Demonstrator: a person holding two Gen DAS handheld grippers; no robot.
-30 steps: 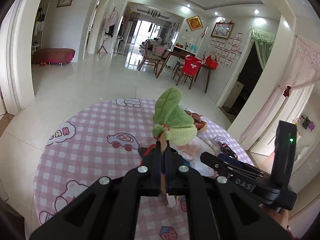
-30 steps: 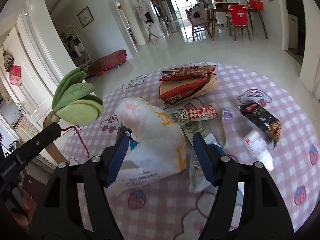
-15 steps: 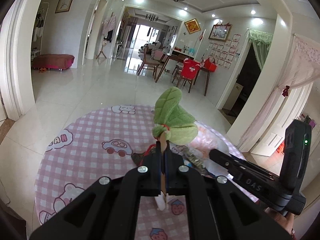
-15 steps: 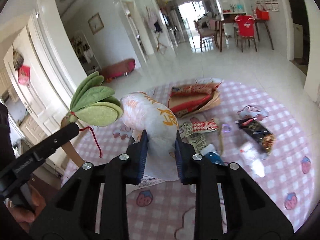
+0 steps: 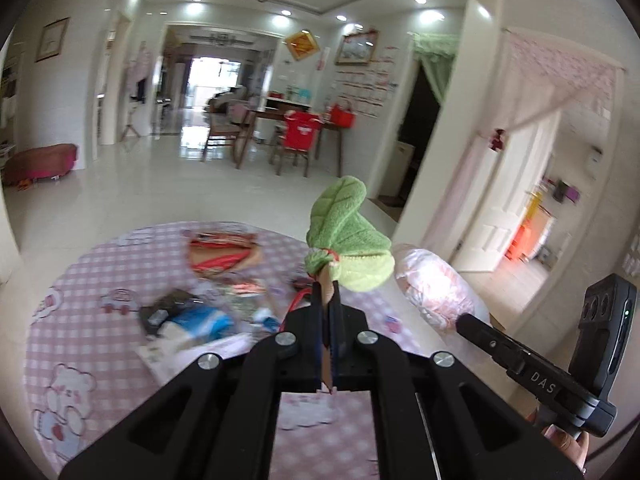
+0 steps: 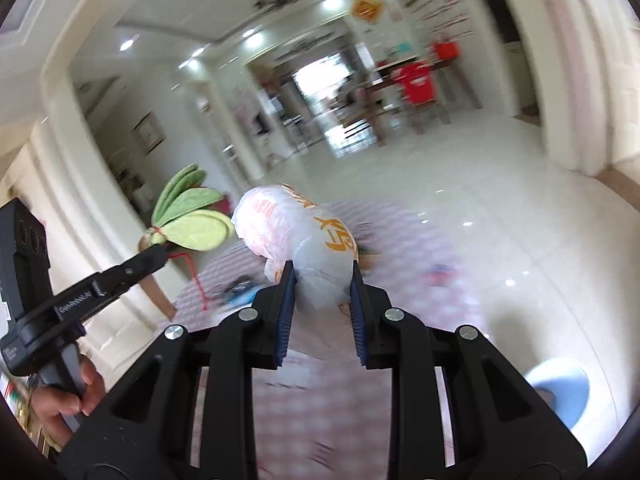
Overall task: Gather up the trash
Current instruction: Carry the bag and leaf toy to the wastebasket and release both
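Note:
My left gripper (image 5: 327,300) is shut on the stem of a green plush leaf toy (image 5: 346,248), held up in the air; it also shows in the right wrist view (image 6: 188,220). My right gripper (image 6: 322,280) is shut on a white plastic bag with orange print (image 6: 300,240), lifted above the mat; the bag also shows in the left wrist view (image 5: 432,288). Loose wrappers and a blue-and-white packet (image 5: 192,320) lie on the round pink checked mat (image 5: 80,312).
A flat red and brown package (image 5: 224,254) lies at the mat's far side. A light blue bin (image 6: 560,396) stands on the white tile floor at the right. A dining table with chairs (image 5: 288,136) is far back.
My right gripper lifted the white bag off the mat and swung right, bringing the blue bin into view. My left gripper rose with the leaf toy still held.

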